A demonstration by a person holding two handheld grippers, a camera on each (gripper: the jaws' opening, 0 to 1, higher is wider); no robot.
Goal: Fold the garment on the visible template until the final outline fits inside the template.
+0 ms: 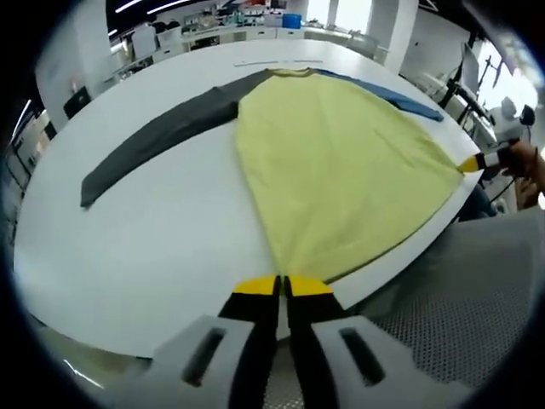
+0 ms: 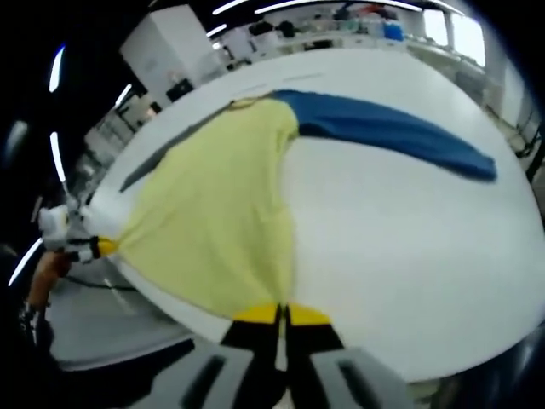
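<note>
Both tongs, left (image 1: 282, 285) and right (image 2: 282, 313), clench the yellow garment's (image 1: 341, 170) hem corners at the white table (image 1: 162, 247) edge.

Both views are brightly and evenly lit from above by ceiling strip lights (image 1: 162, 7), with daylight adding glare from windows (image 1: 502, 81) at the far right of the left gripper view, so the white counter (image 1: 162, 247) shows almost no shadow. Fisheye distortion bows the counter edge and compresses the background toward the margins. The left gripper view is fairly sharp, whereas the right gripper view is softer overall, its lower foreground and near tongs (image 2: 282, 317) blurred and its left side dim.
</note>
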